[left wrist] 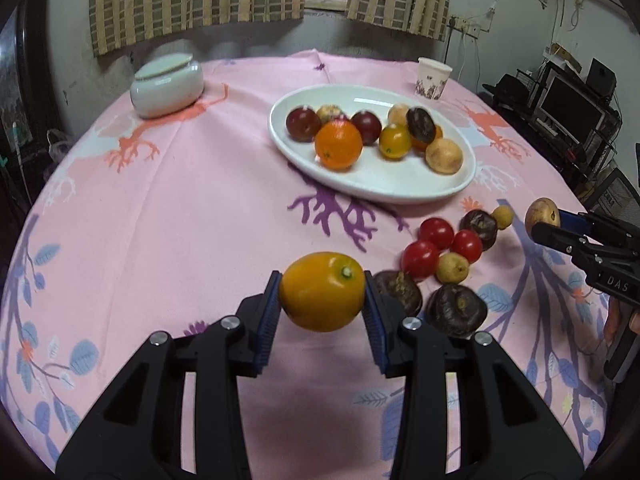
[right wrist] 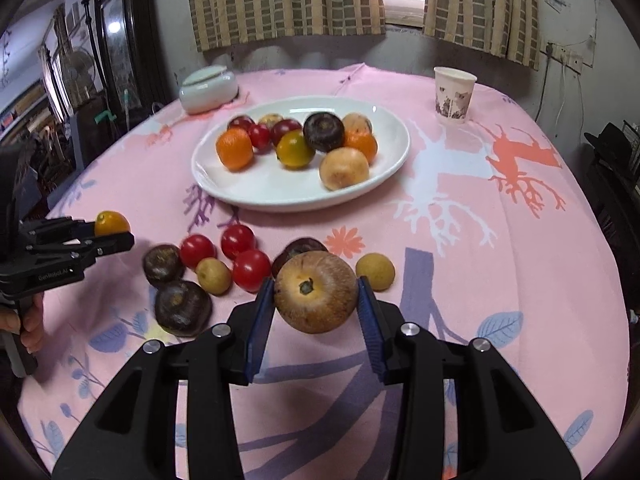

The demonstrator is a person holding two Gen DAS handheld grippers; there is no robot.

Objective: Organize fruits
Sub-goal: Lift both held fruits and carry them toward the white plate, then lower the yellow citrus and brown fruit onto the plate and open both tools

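- While both grippers are being held above the near part of the table [left wrist: 160,200], a yellow fruit [left wrist: 322,291] is being clamped between the blue pads of the left gripper [left wrist: 323,308], clear of the pink cloth.
- A brown round fruit [right wrist: 316,291] is being gripped the same way by the right gripper [right wrist: 317,304], its stem end turned toward the camera.
- A white oval plate [right wrist: 300,196] is being shown further back, toward the middle of the table, with oranges, dark red fruits, a dark brown fruit and pale brown ones lying in it; its near half is being left bare.
- A loose group is being left on the cloth between the two grippers: three red tomatoes [right wrist: 236,254], three dark brown fruits [right wrist: 182,307] and two small pale yellow fruits [right wrist: 375,271].
- Between that group and the near rim of the plate, a strip of open cloth is being left free.
- A wide stretch of bare cloth is being seen to the left of the left gripper, up to a lidded white jar [left wrist: 167,87] near the far left edge.
- A paper cup [right wrist: 455,94] is being kept near the far right edge, well apart from the plate.
- Striped curtains [right wrist: 288,0] are being seen hanging just behind the far edge.
- A person's fingers [right wrist: 30,326] are being seen around the left gripper's handle.
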